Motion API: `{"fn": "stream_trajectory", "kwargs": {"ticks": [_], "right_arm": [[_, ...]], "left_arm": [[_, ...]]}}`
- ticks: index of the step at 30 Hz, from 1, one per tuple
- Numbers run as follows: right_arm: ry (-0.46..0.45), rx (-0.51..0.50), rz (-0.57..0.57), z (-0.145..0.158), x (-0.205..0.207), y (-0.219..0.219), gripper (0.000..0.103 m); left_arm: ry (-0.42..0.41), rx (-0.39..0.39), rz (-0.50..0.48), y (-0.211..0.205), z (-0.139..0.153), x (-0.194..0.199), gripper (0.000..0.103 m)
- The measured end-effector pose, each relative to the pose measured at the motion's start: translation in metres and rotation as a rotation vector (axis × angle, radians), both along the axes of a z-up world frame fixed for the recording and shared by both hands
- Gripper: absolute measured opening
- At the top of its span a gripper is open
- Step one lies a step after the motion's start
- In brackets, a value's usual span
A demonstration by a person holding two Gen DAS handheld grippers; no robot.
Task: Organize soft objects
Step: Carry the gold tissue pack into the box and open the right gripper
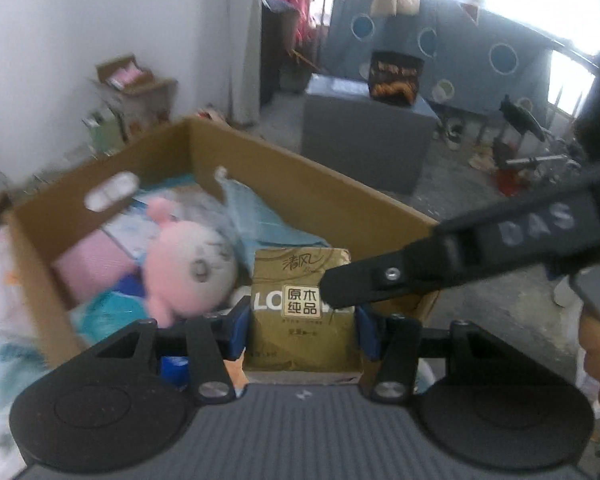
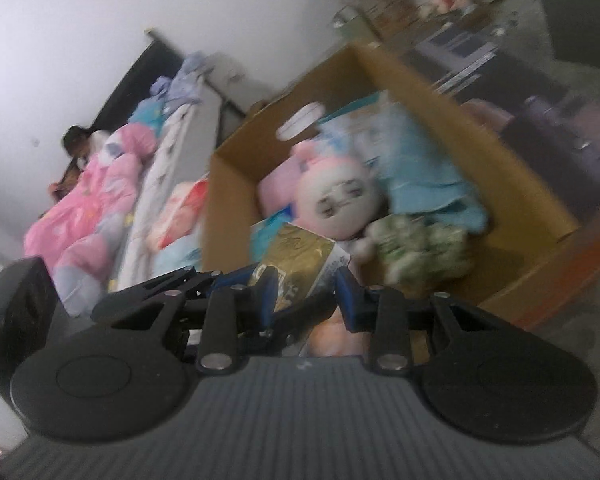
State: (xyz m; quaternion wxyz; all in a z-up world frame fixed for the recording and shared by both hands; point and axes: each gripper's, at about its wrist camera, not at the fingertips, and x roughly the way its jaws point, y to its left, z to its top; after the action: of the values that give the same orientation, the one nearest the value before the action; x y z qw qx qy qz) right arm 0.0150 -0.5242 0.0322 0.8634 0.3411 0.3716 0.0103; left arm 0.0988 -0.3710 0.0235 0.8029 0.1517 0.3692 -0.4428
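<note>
Cardboard box (image 1: 312, 196) is already filled with a pink plush (image 1: 188, 272) and blue cloth (image 1: 260, 220). A gold tissue pack (image 1: 300, 320) is clamped in the left tool (image 1: 302, 328) over its edge, not yet dropped; the right tool (image 2: 307, 300) looks nearly closed, empty.

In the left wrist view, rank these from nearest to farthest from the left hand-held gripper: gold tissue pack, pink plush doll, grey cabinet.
1. Gold tissue pack: between the fingers of the left hand-held gripper.
2. Pink plush doll: to the left, inside the cardboard box.
3. Grey cabinet: beyond the box, on the floor.
</note>
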Motion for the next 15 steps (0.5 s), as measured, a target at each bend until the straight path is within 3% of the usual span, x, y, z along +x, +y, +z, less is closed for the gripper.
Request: {"fn": "stream_trajectory", "kwargs": {"ticks": [4,8,13,15], "right_arm": [[-0.009,-0.075,-0.035,-0.011,-0.002,-0.02,0.031],[-0.019,-0.049,-0.059,-0.021,-0.006,-0.037,0.032],[-0.034,-0.017,-0.079,-0.021,-0.012,-0.051,0.032],[-0.051,-0.008,-0.084,-0.017,-0.016,-0.05,0.034]], "left_arm": [[0.126,0.037,-0.005,-0.017,-0.026,0.021,0.054],[0.192,0.032,0.027,-0.017,-0.037,0.035,0.058],[0.219,0.013,0.062,-0.013,-0.032,0.044,0.059],[0.222,-0.005,0.078,-0.007,-0.023,0.044,0.064]]}}
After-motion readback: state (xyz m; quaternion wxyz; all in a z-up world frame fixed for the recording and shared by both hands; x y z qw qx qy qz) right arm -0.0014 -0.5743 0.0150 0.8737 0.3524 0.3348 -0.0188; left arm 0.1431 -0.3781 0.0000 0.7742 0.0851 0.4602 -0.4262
